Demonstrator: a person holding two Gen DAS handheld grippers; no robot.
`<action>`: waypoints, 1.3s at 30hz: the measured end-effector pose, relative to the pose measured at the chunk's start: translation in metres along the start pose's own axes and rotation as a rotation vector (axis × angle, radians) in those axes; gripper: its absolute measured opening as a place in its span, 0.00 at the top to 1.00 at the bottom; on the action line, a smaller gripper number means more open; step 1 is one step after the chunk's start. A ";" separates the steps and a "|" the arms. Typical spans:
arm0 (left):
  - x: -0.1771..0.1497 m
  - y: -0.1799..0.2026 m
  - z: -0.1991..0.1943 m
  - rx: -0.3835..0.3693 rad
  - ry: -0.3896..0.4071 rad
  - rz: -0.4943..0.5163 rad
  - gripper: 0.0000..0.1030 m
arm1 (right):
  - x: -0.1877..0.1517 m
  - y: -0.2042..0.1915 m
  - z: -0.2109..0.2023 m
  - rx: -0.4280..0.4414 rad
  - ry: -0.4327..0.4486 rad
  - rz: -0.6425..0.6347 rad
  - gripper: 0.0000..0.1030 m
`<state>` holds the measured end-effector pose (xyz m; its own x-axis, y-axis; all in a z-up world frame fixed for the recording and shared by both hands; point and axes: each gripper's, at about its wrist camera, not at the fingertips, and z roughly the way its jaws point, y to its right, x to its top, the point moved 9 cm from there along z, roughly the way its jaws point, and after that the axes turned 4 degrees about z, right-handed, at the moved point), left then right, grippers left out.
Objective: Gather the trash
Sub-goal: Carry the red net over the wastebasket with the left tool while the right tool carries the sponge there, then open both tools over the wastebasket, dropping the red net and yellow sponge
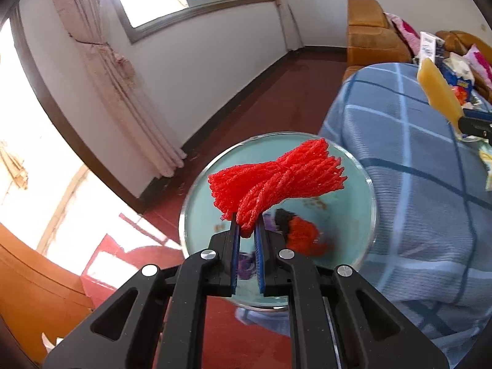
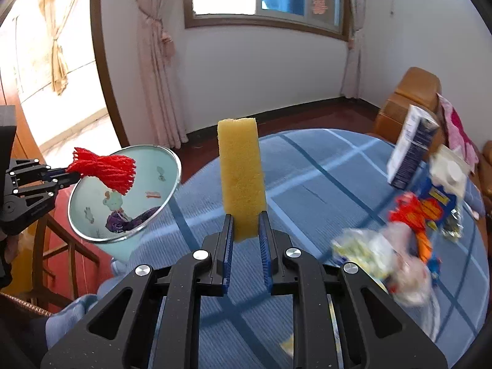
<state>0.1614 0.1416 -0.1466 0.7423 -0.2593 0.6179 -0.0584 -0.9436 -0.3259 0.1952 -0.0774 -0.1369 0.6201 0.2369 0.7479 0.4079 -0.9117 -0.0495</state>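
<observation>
My left gripper [image 1: 246,227] is shut on a bunch of red foam netting [image 1: 276,178] and holds it over the mouth of a pale green bin [image 1: 344,212]. Inside the bin lie a red and black scrap [image 1: 303,233] and something purple. From the right wrist view the same netting [image 2: 103,169] hangs above the bin [image 2: 92,203] beside the table's left edge, with the left gripper [image 2: 69,176] behind it. My right gripper [image 2: 246,226] is shut on an upright yellow sponge [image 2: 241,175] above the blue checked tablecloth [image 2: 323,184]; that sponge [image 1: 438,90] and the right gripper [image 1: 458,121] show at far right.
Trash is heaped on the table's right side: a dark blue and white carton [image 2: 410,150], a blue snack wrapper [image 2: 436,200], red netting [image 2: 409,212], blurred crumpled plastic [image 2: 387,258]. A brown sofa [image 1: 369,33] stands behind. A wooden chair [image 2: 58,252] is left of the bin. Floor is dark red.
</observation>
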 end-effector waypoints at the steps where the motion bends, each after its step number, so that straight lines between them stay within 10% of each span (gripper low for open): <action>1: -0.001 -0.003 0.001 0.006 -0.005 -0.004 0.91 | 0.003 -0.003 0.004 0.002 -0.003 -0.007 0.84; 39: -0.015 -0.052 0.010 0.094 -0.037 -0.079 0.91 | 0.023 -0.089 0.073 0.067 -0.083 -0.234 0.83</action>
<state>0.1601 0.1965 -0.1462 0.7662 -0.1753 0.6183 0.0631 -0.9369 -0.3438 0.2224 0.0341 -0.1634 0.5555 0.4677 0.6875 0.5885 -0.8052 0.0722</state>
